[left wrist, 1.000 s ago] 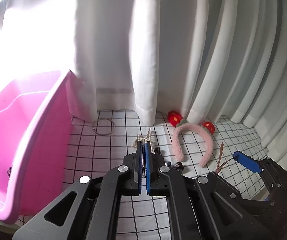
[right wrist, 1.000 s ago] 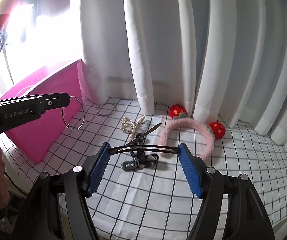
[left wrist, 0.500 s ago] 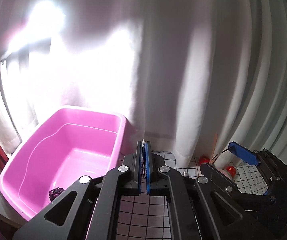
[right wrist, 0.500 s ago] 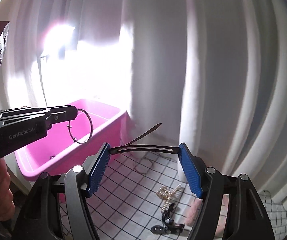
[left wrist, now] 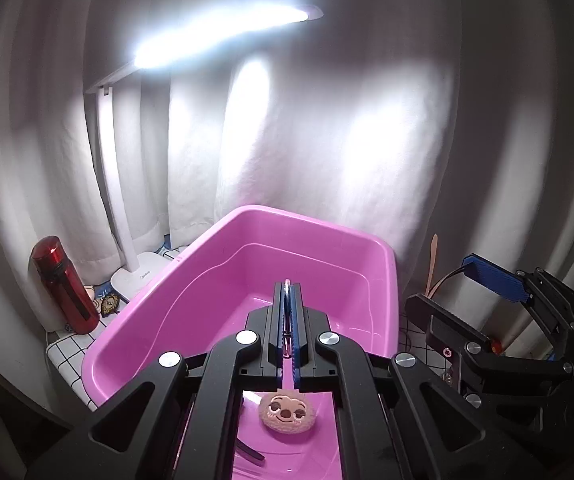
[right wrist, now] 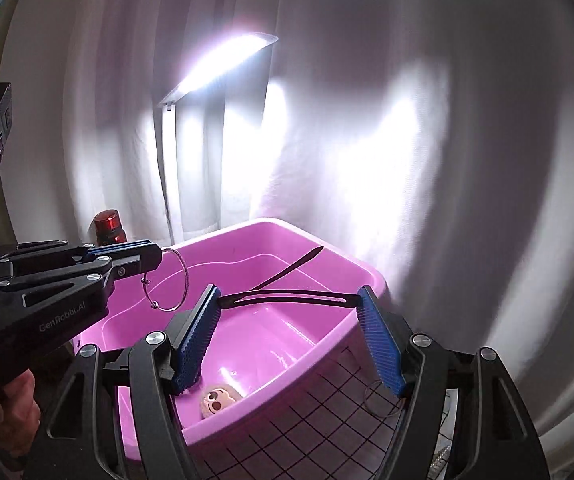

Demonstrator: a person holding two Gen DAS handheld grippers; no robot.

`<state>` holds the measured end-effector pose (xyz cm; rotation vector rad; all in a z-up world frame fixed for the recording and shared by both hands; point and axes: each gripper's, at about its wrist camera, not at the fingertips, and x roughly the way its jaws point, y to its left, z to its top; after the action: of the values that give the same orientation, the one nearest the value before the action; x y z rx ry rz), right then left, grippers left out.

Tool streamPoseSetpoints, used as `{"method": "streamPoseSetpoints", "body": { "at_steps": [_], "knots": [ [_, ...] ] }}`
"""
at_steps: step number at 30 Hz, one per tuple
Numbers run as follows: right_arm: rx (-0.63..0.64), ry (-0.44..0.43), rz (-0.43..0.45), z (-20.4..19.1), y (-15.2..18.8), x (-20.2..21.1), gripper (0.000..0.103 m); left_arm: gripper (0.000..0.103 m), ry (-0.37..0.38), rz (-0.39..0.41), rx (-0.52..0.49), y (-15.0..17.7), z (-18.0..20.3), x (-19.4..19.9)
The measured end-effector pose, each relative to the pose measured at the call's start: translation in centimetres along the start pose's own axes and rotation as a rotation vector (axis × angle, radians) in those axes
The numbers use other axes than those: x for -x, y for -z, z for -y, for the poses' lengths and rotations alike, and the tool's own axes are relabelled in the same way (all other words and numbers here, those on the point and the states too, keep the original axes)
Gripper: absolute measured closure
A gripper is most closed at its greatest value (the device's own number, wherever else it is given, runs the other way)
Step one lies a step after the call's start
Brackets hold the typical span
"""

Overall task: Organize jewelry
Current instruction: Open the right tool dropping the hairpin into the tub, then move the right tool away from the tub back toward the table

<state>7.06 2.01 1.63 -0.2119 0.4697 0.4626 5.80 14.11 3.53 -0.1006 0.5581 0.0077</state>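
Showing the deposit stage of the sorting: a white curtain [right wrist: 447,160] is seen behind, lit by a desk lamp [left wrist: 223,28], and a pink tub [right wrist: 327,248] stands on the checked tabletop [right wrist: 327,432]. Over the tub's hollow both tools are held. The right tool [right wrist: 287,340] is spread wide yet grasping a long black hair clip [right wrist: 283,298], which is pinched by its two ends. The left tool [right wrist: 155,260] is clenched on a thin silver ring bangle [right wrist: 171,280], which hangs from its tip above the tub. A round plush face clip [left wrist: 287,416] already lies on the tub floor, so some of the work is judged done. Two releases are pending, and a second ring [right wrist: 383,396] at least remains on the tabletop.
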Motion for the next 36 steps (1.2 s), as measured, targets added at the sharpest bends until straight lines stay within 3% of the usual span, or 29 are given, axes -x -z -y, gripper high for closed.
{"method": "streamPoseSetpoints", "body": {
  "at_steps": [15, 27, 28, 29, 31, 36],
  "knots": [
    [0.026, -0.058, -0.234, -2.4, 0.3, -8.1, 0.036, 0.100, -0.040, -0.134, 0.089, 2.4, -4.9, -4.2],
    [0.033, 0.015, -0.291, -1.8, 0.8, -8.9, 0.030, 0.097, -0.056, -0.199, 0.101, 3.0, -5.5, -5.6],
    [0.032, 0.018, -0.287, -1.7, 0.8, -8.8, 0.030, 0.089, -0.061, -0.203, 0.102, 2.9, -5.5, -5.7],
    [0.031, 0.022, -0.283, -1.7, 0.7, -8.7, 0.030, 0.064, -0.069, -0.207, 0.104, 2.8, -5.5, -5.7],
    [0.027, 0.031, -0.275, -1.5, 0.7, -8.5, 0.029, 0.032, -0.103, -0.184, 0.112, 2.7, -5.7, -5.3],
    [-0.001, 0.037, -0.269, -0.7, 0.8, -8.0, 0.029, 0.026, -0.122, -0.147, 0.111, 2.3, -5.8, -4.6]
  ]
}}
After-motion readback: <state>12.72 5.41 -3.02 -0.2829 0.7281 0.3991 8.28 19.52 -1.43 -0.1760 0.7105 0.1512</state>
